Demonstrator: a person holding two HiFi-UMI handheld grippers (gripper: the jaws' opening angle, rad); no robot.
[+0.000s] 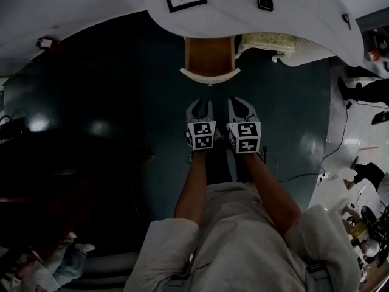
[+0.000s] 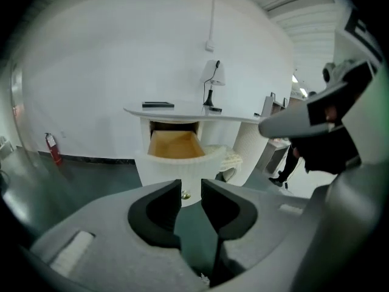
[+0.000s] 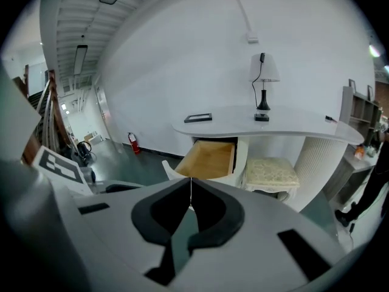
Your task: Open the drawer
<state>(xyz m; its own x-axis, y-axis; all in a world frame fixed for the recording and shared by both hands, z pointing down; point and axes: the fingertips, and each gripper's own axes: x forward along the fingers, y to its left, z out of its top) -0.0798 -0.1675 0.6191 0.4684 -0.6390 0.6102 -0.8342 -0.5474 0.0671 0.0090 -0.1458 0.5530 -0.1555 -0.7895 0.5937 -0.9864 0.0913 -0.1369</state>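
The desk (image 1: 292, 17) top is smooth, matt white. Under it, the drawer (image 1: 209, 56) shows bare, satin-finished wood inside, a matt white front and a small shiny brass-coloured metal knob (image 2: 185, 195). Beside the desk's drawer, the stool (image 3: 271, 170) carries cream, textured cloth. The floor (image 1: 121, 102) below the desk is dark and glossy.

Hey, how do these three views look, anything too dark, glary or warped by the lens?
Head view: underexposed, the floor nearly black with two glare spots at left, while the desk is bright. Left gripper view: fisheye bows the desk and wall, corners vignetted black. Right gripper view: evenly lit, sharp on the open drawer, ceiling lines curved.
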